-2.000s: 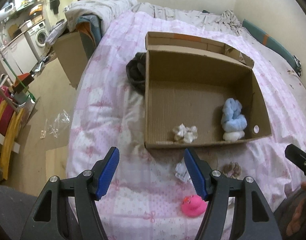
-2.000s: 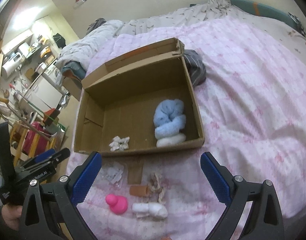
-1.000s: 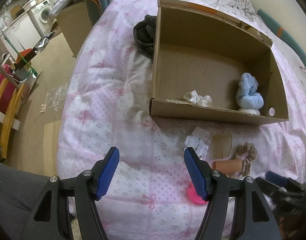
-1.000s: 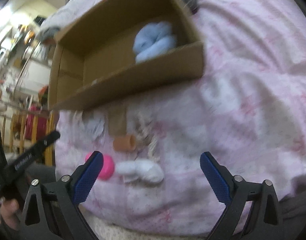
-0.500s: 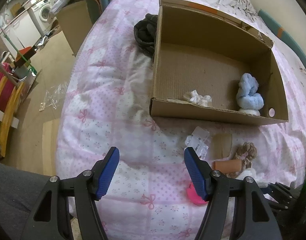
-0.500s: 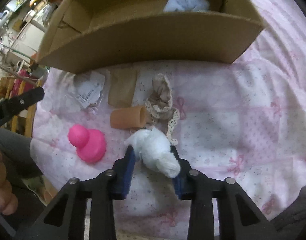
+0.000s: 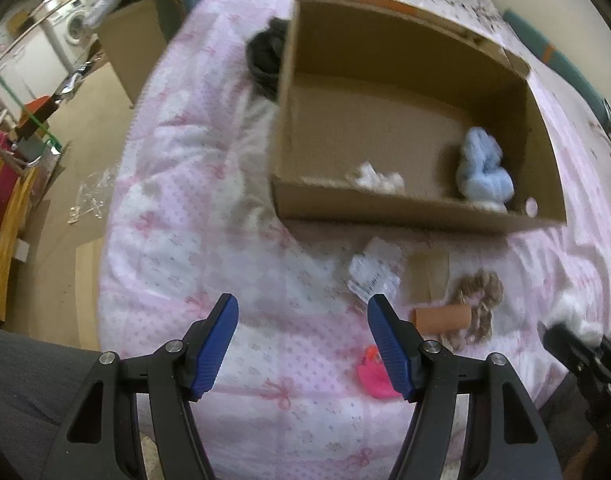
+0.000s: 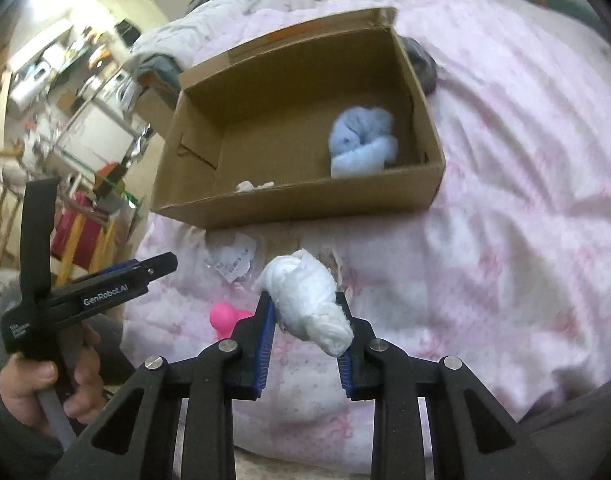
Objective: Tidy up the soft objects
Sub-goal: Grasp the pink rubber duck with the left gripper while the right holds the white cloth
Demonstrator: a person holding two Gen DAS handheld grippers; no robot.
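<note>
Near: right gripper point(image 8: 305, 312) just closed, now clamped on white cloth roll point(image 8: 307, 294), lifted off pink bedspread point(image 8: 505, 200). Left gripper point(image 7: 301, 344) jaws apart, empty. On the bed: pink duck point(image 7: 371, 374), tan tube point(image 7: 441, 317), beige scrunchie point(image 7: 479, 294) left to sort. Far: cardboard box point(image 8: 297, 210) w/ blue fluffy bundle point(image 8: 361, 142) right, small white scrunchie point(image 7: 375, 178) left-centre. Approx. partway done.

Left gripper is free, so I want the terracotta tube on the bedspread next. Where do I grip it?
Grip the terracotta tube across its middle, coming from above. It lies on its side, long axis running across the left-wrist view, so jaws span its width. The brown scrunchie crowds its right end.
</note>
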